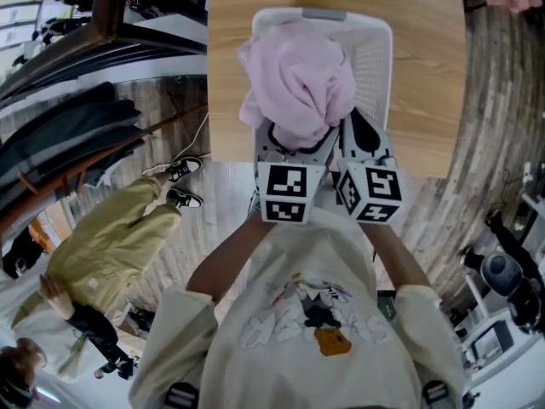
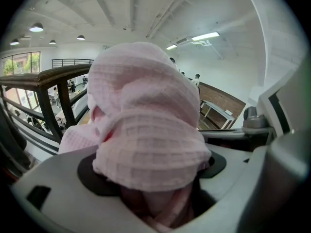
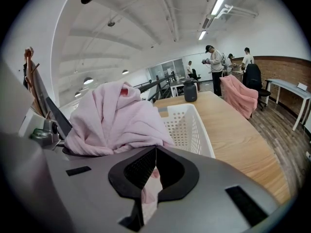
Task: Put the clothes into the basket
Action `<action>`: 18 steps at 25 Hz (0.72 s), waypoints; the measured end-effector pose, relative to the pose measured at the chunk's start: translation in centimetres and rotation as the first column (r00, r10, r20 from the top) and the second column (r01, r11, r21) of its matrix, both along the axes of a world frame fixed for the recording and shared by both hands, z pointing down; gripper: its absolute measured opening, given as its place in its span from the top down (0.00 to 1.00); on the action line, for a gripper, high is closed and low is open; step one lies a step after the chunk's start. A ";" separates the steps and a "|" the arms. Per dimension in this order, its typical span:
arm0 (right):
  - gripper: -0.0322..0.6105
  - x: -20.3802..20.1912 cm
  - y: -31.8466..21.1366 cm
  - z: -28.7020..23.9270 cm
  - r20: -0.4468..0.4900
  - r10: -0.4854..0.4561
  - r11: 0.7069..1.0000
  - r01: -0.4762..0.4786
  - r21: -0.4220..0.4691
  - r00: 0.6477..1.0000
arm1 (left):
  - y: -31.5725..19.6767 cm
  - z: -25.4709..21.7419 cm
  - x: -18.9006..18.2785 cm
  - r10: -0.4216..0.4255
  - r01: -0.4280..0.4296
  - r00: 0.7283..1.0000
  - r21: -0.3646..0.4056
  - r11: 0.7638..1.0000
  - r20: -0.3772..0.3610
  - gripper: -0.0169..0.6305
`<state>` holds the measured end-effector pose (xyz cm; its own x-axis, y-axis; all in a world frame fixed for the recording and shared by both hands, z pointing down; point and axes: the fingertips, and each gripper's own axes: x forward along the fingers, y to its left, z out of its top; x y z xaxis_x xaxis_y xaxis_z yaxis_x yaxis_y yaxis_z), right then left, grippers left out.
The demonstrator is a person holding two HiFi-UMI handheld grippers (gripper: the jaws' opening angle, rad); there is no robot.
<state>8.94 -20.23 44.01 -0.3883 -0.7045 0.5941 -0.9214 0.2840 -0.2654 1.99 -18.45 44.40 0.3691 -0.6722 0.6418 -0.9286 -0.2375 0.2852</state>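
Observation:
A bunched pink waffle-knit cloth (image 1: 298, 83) hangs above the white perforated basket (image 1: 375, 58), which stands on the wooden table (image 1: 426, 75). My left gripper (image 1: 294, 141) is shut on the cloth from below. In the left gripper view the cloth (image 2: 146, 125) bulges out between the jaws of that gripper (image 2: 155, 183) and hides their tips. My right gripper (image 1: 362, 139) sits just right of the bundle over the basket, its jaws shut with the tips touching. In the right gripper view the cloth (image 3: 114, 115) is left of the gripper (image 3: 154, 152) and the basket (image 3: 187, 125); a pink strip shows through the slit behind the pads.
A person in an olive jacket (image 1: 111, 254) is low on the floor at the left. A dark jar (image 3: 190, 90) stands at the table's (image 3: 243, 130) far end. A pink garment (image 3: 240, 93) drapes a chair beyond it, with people (image 3: 214, 62) standing behind. A dark railing (image 2: 48, 96) runs left.

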 end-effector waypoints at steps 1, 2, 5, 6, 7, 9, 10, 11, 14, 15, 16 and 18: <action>0.91 -0.1 -0.2 0.3 -0.002 0.000 1.000 0.000 -0.004 1.000 | -0.2 0.2 -0.1 -0.001 0.001 1.000 -0.002 1.000 0.000 0.32; 0.91 -0.1 -0.4 0.5 -0.001 0.002 1.000 -0.002 -0.007 1.000 | -0.4 0.5 -0.1 -0.003 0.003 1.000 -0.003 1.000 0.001 0.32; 0.91 -0.1 -0.8 1.2 0.004 0.014 1.000 -0.013 -0.020 1.000 | -0.9 1.1 -0.2 -0.004 0.004 1.000 -0.011 1.000 0.009 0.32; 0.92 -0.1 -0.9 1.5 0.005 0.017 1.000 -0.016 -0.025 1.000 | -0.9 1.3 -0.2 -0.003 0.004 1.000 -0.015 1.000 0.010 0.32; 0.91 -0.1 -1.0 1.7 0.006 0.019 0.999 -0.018 -0.031 1.000 | -1.0 1.5 -0.2 -0.003 0.004 1.000 -0.018 1.000 0.010 0.32; 0.91 -0.1 -1.1 2.3 0.006 0.020 0.999 -0.019 -0.042 1.000 | -1.1 2.1 -0.3 -0.005 0.005 1.000 -0.026 1.000 0.009 0.32; 0.91 -0.2 -1.2 2.6 0.006 0.019 0.999 -0.019 -0.047 1.000 | -1.2 2.3 -0.4 -0.006 0.007 1.000 -0.029 1.000 0.010 0.32; 0.91 -0.3 -1.3 2.9 0.007 0.019 0.998 -0.019 -0.053 1.000 | -1.3 2.6 -0.5 -0.008 0.008 1.000 -0.032 0.999 0.011 0.32; 0.91 -0.5 -1.6 3.6 0.011 0.021 0.998 -0.020 -0.067 1.000 | -1.6 3.2 -0.7 -0.011 0.011 1.000 -0.039 0.999 0.020 0.32; 0.91 -0.5 -1.6 3.8 0.012 0.021 0.997 -0.021 -0.071 1.000 | -1.6 3.4 -0.7 -0.011 0.012 1.000 -0.043 0.999 0.022 0.32; 0.91 -0.4 -1.7 4.0 0.012 0.023 0.997 -0.022 -0.075 1.000 | -1.7 3.6 -0.6 -0.011 0.012 1.000 -0.048 0.999 0.021 0.32; 0.91 -0.3 -1.7 4.3 0.011 0.027 0.996 -0.026 -0.083 1.000 | -1.7 3.9 -0.5 -0.008 0.010 1.000 -0.057 0.998 0.020 0.32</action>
<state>8.64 -21.94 48.29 -0.3779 -0.6634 0.6458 -0.9248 0.2362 -0.2984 1.48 -20.19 48.29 0.3503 -0.6376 0.6861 -0.9361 -0.2129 0.2801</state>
